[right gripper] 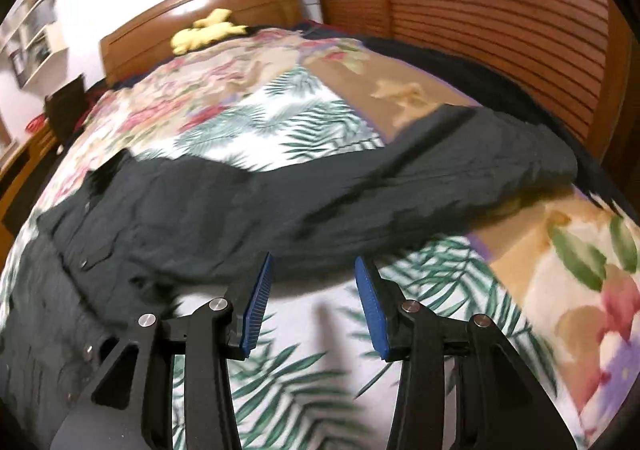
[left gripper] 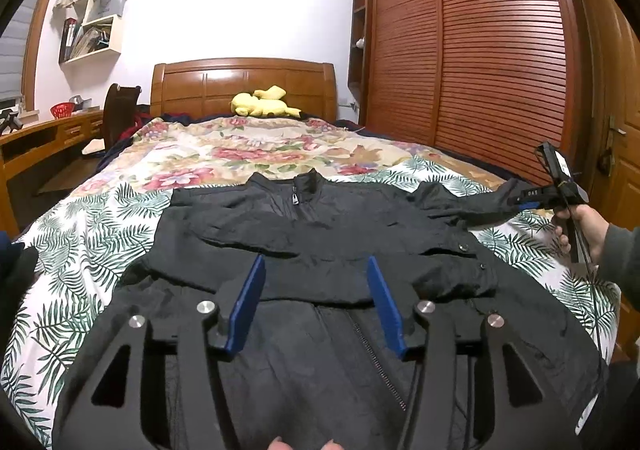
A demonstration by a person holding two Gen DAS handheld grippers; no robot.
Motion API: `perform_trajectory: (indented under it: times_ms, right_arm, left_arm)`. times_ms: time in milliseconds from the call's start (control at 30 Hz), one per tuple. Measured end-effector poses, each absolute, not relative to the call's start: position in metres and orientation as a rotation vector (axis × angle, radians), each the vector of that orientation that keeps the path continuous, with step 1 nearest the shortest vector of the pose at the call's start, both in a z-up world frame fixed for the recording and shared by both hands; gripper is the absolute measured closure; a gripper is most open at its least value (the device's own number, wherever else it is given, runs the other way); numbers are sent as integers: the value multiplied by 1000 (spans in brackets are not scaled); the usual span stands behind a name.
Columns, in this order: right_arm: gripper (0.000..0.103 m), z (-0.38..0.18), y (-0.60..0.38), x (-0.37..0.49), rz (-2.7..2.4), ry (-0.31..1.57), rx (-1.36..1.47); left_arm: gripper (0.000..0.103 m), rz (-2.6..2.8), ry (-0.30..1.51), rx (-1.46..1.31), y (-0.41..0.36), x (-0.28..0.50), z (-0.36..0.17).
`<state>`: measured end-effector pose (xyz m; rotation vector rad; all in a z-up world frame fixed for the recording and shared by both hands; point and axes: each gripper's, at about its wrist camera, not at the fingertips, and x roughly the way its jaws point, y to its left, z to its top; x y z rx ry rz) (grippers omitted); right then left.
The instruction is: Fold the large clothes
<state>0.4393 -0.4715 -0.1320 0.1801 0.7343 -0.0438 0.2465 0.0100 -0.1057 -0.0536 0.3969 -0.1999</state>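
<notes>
A black zip jacket (left gripper: 320, 234) lies front-up on the bed, collar toward the headboard, one sleeve folded across the chest. My left gripper (left gripper: 316, 266) is open and empty, hovering over the jacket's middle. The other sleeve (left gripper: 480, 201) stretches out to the right, where my right gripper (left gripper: 532, 203) is at its cuff. In the right wrist view the right gripper (right gripper: 314, 264) is open, its blue pads (right gripper: 258, 302) just short of the sleeve (right gripper: 360, 185), which lies across the bedspread. That view is blurred.
The bed has a leaf-print and floral bedspread (left gripper: 100, 234). A yellow plush toy (left gripper: 264, 101) lies by the wooden headboard (left gripper: 244, 81). A slatted wardrobe (left gripper: 480, 49) stands right, a desk (left gripper: 48, 137) and wall shelves (left gripper: 96, 17) left.
</notes>
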Motion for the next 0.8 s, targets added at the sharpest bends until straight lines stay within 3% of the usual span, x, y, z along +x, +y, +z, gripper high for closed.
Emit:
perform_trajectory:
  times_ms: [233, 600, 700, 767, 800]
  right_arm:
    - [47, -142, -503, 454, -104, 773, 286]
    - [47, -143, -523, 472, -176, 755, 364]
    - [60, -140, -519, 477, -257, 744, 310]
    - [81, -137, -518, 479, -262, 737, 302]
    - [86, -135, -516, 480, -253, 733, 293]
  left_arm:
    - [50, -219, 421, -45, 5, 249, -110]
    - [50, -244, 451, -31, -3, 250, -116]
    - [50, -248, 467, -35, -2, 252, -118]
    - [50, -258, 480, -41, -1, 253, -120]
    - [50, -267, 487, -46, -1, 253, -121]
